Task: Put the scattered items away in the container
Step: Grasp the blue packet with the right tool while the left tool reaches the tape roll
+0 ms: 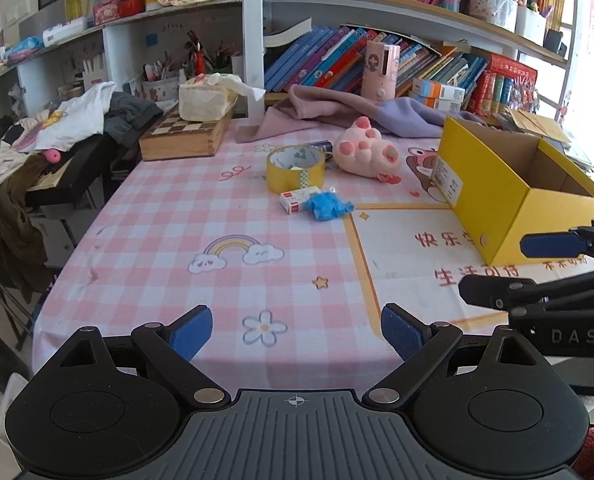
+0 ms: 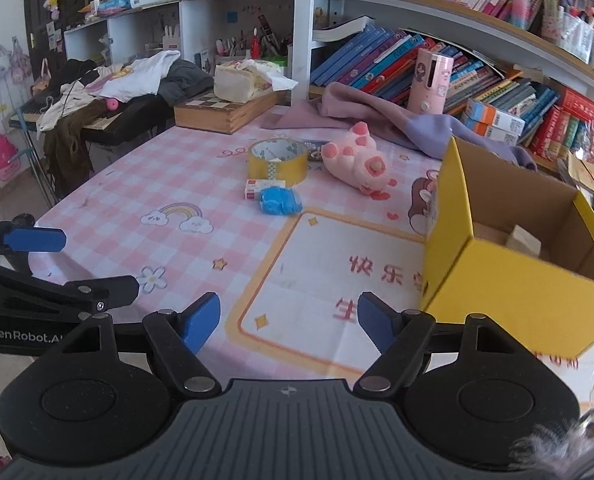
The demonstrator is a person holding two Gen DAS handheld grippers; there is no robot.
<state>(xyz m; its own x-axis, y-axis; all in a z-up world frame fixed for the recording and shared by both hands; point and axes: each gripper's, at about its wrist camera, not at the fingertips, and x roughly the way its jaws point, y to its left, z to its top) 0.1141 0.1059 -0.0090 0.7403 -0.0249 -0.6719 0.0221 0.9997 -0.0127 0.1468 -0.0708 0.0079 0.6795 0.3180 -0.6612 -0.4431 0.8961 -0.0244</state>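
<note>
From your left wrist view, the near wall of the yellow box [image 1: 493, 196] hides its floor, so you cannot see what lies inside. The right wrist view shows only a pale block [image 2: 524, 241] in there, too blurred to name. The dark item [image 1: 317, 145] behind the tape roll [image 1: 295, 169] is mostly covered. Your right hand-held gripper [image 1: 537, 268] is cut off by the left view's edge, and the tabletop's [image 2: 109, 200] near edge sits behind both gripper bodies.
</note>
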